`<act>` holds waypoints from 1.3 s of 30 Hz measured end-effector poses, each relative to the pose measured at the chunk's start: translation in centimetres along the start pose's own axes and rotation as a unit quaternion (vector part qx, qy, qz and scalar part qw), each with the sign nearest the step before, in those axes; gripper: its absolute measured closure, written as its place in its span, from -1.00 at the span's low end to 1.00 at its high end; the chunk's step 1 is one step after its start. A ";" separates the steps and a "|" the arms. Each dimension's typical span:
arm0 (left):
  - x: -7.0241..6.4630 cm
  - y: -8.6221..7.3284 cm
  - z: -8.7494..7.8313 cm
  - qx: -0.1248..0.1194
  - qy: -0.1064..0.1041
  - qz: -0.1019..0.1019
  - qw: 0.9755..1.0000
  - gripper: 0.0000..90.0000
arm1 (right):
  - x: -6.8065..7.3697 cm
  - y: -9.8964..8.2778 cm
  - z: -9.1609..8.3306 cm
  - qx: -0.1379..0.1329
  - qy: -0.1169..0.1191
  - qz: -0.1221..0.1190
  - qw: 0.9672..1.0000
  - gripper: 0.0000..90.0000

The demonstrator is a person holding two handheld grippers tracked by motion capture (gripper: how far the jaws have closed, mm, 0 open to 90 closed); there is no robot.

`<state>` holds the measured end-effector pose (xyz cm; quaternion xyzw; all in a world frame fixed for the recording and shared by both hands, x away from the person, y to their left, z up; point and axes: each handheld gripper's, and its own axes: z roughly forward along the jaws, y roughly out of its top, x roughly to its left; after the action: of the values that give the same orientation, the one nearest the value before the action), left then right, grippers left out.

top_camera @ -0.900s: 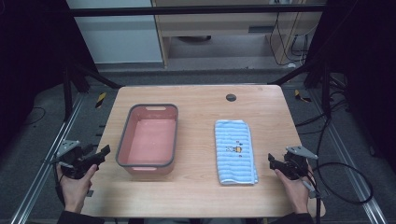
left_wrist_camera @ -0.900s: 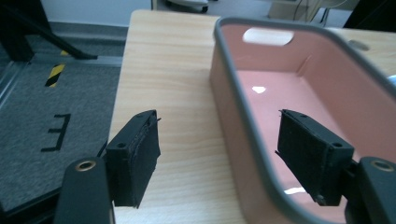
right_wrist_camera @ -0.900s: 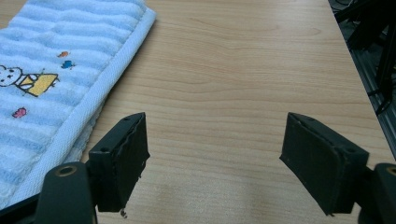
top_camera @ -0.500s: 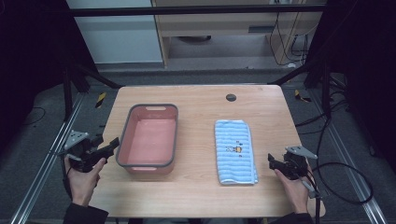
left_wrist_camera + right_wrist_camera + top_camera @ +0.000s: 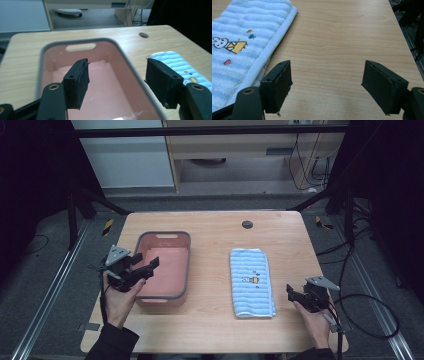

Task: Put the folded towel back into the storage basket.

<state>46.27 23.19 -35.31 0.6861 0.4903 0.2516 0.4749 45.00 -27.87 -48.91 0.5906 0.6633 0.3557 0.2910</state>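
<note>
while both grippers gape, the wooden table (image 5: 210, 225) stands on grey floor (image 5: 50, 260).

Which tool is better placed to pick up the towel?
Right. The right tool sits open beside the folded blue towel, its near edge just off one jaw. The left tool is over the pink bin.

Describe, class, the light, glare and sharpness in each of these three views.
High view: the table is evenly lit, its surroundings fall into darkness, and the image is rather soft. Left gripper view: white glare glints on the pink basin floor, and the near claw pads look slightly soft. Right gripper view: the striped towel and wood grain are sharp, with soft shadow under the pads.
</note>
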 end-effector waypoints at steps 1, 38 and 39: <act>-0.5 0.2 0.3 -0.001 -0.001 0.004 1.000 -0.21 | 0.0 0.0 0.0 0.000 -0.001 -0.003 1.000 -0.48; -13.0 -1.6 13.3 0.064 -0.049 0.047 0.996 -0.20 | -0.2 0.0 0.0 -0.002 0.007 0.004 1.000 -0.51; -13.1 -1.7 13.5 0.067 -0.049 0.046 0.995 -0.20 | -0.2 0.0 0.0 -0.002 0.007 0.004 1.000 -0.51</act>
<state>51.34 5.85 -40.94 0.7498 0.4496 0.2060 0.4395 45.04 -28.11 -48.91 0.5901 0.6620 0.3625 0.2864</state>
